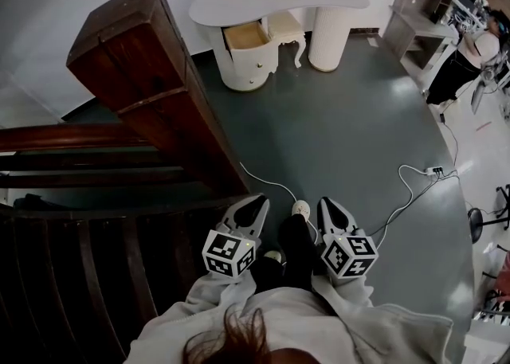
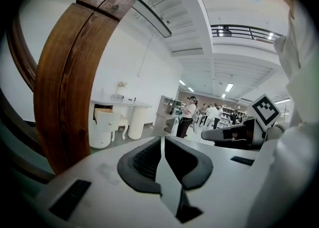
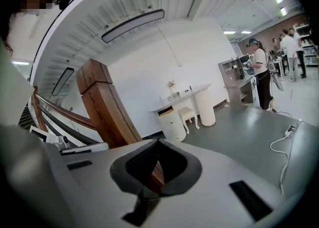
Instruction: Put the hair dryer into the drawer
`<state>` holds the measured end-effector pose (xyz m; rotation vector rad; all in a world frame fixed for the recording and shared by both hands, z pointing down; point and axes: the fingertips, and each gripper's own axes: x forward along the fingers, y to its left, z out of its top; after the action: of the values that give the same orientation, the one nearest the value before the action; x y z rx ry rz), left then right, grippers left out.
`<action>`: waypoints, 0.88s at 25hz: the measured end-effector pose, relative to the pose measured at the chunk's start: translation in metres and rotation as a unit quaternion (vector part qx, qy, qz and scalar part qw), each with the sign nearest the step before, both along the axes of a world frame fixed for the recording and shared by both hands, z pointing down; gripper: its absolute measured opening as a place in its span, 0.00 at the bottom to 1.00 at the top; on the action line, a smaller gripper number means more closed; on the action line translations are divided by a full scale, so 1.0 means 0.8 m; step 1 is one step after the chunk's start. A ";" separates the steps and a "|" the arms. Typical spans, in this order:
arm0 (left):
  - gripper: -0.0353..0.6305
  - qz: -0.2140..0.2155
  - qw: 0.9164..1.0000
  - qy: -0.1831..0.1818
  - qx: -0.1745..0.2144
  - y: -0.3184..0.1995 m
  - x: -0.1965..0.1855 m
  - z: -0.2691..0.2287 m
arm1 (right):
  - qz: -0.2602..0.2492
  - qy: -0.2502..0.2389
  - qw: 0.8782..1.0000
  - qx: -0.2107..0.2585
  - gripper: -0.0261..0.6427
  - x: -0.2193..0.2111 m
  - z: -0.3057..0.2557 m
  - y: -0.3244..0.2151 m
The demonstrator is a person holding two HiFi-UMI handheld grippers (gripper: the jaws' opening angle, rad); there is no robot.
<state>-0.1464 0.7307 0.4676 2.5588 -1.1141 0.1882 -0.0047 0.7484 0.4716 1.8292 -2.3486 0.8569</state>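
Grey floor (image 1: 343,115), wooden post (image 1: 151,68) left, drawer (image 1: 245,36) open

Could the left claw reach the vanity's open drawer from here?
Probably not yet: the left claw sits close to the person, and the open drawer lies far across the grey floor. Only a cable lies between.

The person holds both grippers low in front of the body, side by side and close together, pointing forward and slightly downward. The left gripper (image 1: 260,200) has its jaws closed tip to tip with nothing between them. The left marker cube (image 1: 229,252) sits at its rear, nearest the body. Just to its right, the right gripper (image 1: 326,203) is likewise closed and empty, with the right marker cube (image 1: 349,255) behind it. White sleeves (image 1: 199,307) cover both arms down to the grippers.
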 end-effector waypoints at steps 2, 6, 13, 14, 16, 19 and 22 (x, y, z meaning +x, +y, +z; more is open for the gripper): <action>0.10 -0.005 1.000 -0.002 -0.003 -0.014 0.005 -0.001 | -0.004 -0.003 1.000 -0.002 0.11 0.005 -0.001 -0.015; 0.10 -0.010 1.000 -0.001 -0.006 -0.048 0.019 -0.002 | -0.013 -0.005 1.000 -0.005 0.11 0.017 -0.003 -0.050; 0.10 -0.016 1.000 0.005 -0.005 -0.120 0.052 -0.005 | -0.016 -0.003 1.000 -0.007 0.11 0.054 -0.006 -0.126; 0.10 -0.018 1.000 0.006 -0.005 -0.130 0.057 -0.006 | -0.018 -0.003 1.000 -0.006 0.11 0.060 -0.007 -0.137; 0.10 -0.022 1.000 0.008 -0.003 -0.149 0.066 -0.008 | -0.024 -0.001 1.000 -0.004 0.11 0.068 -0.010 -0.160; 0.10 -0.032 0.999 0.011 0.000 -0.176 0.076 -0.010 | -0.042 0.000 0.999 -0.003 0.11 0.071 -0.010 -0.191; 0.10 -0.044 0.999 0.014 0.001 -0.196 0.084 -0.009 | -0.062 0.000 0.998 -0.002 0.11 0.073 -0.009 -0.215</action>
<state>-0.0791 0.5737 0.4604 2.4995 -1.2148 0.1303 0.0537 0.5764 0.4644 1.6597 -2.4286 0.8457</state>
